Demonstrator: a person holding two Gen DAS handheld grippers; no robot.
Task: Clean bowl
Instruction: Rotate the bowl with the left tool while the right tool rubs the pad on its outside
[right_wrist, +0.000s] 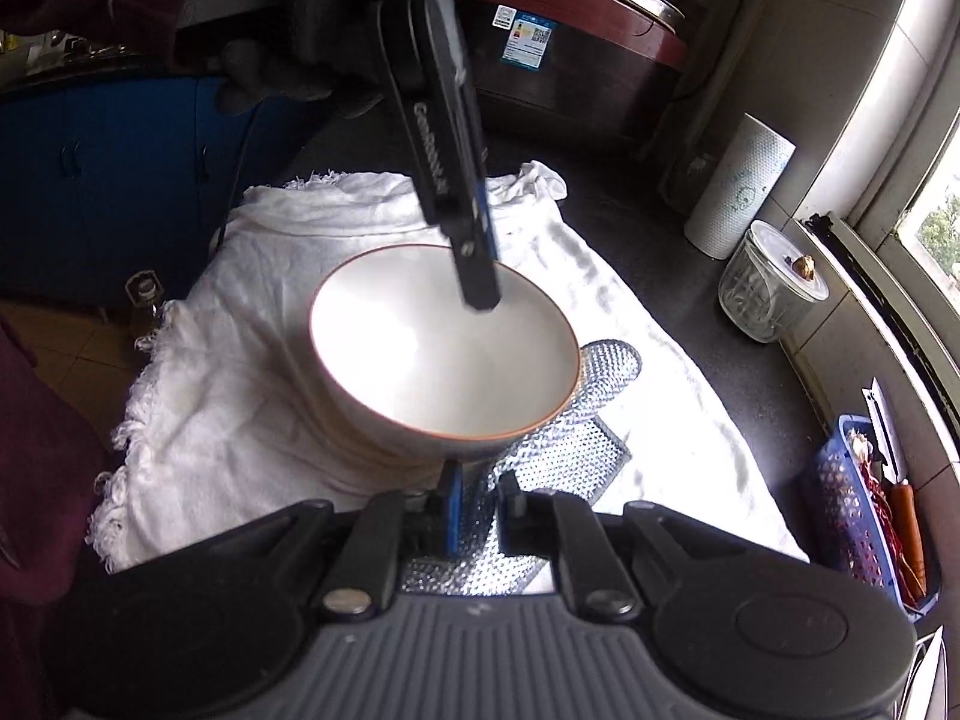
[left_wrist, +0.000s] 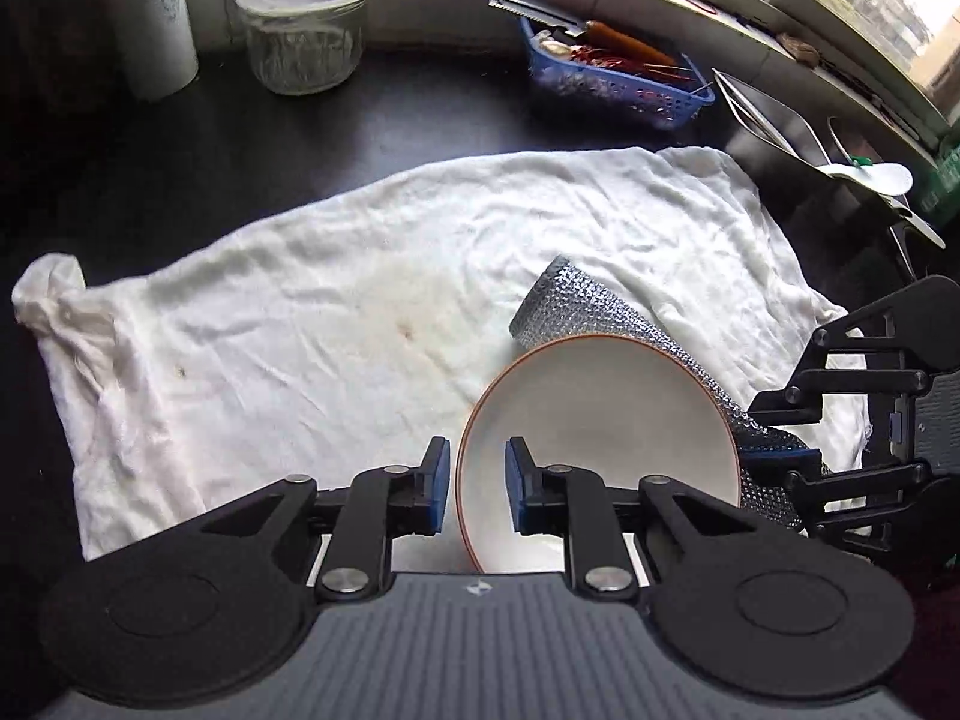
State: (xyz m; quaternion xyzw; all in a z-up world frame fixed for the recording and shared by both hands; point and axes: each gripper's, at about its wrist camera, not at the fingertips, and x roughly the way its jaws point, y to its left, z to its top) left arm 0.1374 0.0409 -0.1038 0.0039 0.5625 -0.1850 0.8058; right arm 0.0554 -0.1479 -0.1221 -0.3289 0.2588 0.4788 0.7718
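Note:
A white bowl [left_wrist: 600,420] with an orange rim stands tilted on a white towel [left_wrist: 300,312]. My left gripper [left_wrist: 477,480] is shut on the bowl's rim, one blue pad outside the wall and one inside. In the right wrist view that gripper comes down from above, with a finger [right_wrist: 480,288] inside the bowl [right_wrist: 432,354] at its far side. A silver scouring cloth [left_wrist: 570,300] lies under and behind the bowl. My right gripper [right_wrist: 480,510] is shut on the near end of this cloth [right_wrist: 564,456], just below the bowl's near rim; it shows at the right as the right gripper [left_wrist: 780,462].
The towel [right_wrist: 240,330] covers a dark counter. A lidded glass jar [left_wrist: 303,36] and a paper towel roll [left_wrist: 159,12] stand at the back. A blue basket [left_wrist: 618,72] of utensils sits by the window sill, a metal tray [left_wrist: 774,114] beside it. A red cooker [right_wrist: 570,60] stands behind.

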